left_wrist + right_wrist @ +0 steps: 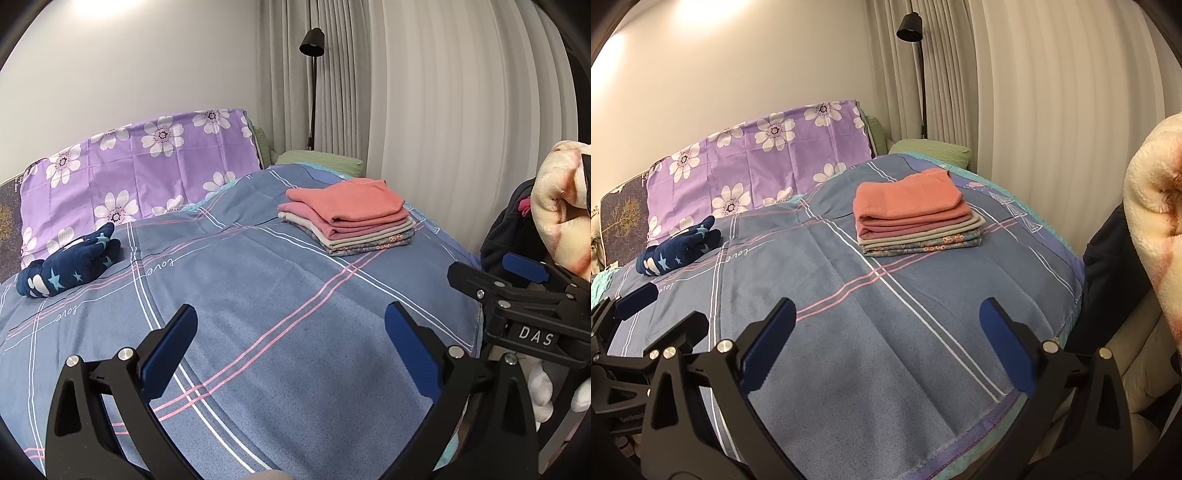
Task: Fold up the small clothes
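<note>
Left claw (pixel 291 343) and right claw (pixel 886 339), both with fingers spread apart and holding nothing, hang side by side above the near part of the bed (pixel 258 295). Each has black arms with flat blue pads (pixel 413 350).

Ahead and slightly right of both claws lies a stack of folded clothes (pixel 916 221): a coral knit on top, then pink, grey and a floral print, edges roughly squared. Ahead and far to the left, near the purple flowered pillow (pixel 129 166), sits a crumpled navy garment (pixel 70 266) with pale stars, plush-looking and bunched, seemingly not yet folded. Beyond the bed's right edge, a cream fleece (pixel 1152 221) with reddish marks bulks close to the right claw.

Probable hazards: the woven checked bedcover is thin and loose, so a low pinch at the navy garment may catch the cover too; plush fabric would likely slip from smooth pads or fold thickly; a wide reach leftward could drag the cover and tilt the stack; the fleece may snag the right claw's arm.
</note>
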A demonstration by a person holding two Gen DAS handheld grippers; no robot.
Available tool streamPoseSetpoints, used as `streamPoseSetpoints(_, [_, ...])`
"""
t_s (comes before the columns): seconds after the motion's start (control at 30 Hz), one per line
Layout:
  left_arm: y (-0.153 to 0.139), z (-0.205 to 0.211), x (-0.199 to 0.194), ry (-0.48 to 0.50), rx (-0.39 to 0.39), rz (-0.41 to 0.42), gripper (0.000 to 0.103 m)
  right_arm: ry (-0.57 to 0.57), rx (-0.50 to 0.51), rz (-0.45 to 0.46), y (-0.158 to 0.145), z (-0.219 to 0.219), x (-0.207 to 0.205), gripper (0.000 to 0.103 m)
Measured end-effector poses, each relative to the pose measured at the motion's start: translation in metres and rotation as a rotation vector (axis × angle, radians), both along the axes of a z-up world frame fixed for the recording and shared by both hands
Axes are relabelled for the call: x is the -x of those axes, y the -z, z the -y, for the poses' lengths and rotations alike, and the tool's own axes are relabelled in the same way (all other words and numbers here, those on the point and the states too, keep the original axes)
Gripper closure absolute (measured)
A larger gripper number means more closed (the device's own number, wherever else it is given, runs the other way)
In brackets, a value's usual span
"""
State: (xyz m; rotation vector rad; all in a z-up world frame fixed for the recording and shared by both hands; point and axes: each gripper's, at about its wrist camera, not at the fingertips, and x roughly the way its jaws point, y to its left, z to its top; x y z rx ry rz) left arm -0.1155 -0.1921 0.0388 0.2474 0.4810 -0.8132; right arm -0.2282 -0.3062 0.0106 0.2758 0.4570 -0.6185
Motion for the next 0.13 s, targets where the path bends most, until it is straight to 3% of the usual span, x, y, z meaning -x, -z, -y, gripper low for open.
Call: streamPoseSetpoints(0.13, [0.0021, 0.0004, 0.0003, 0.001, -0.006, -0.003, 0.001, 0.001, -0.005, -0.003, 0.0010, 0.0010, 0.0023, 0.002])
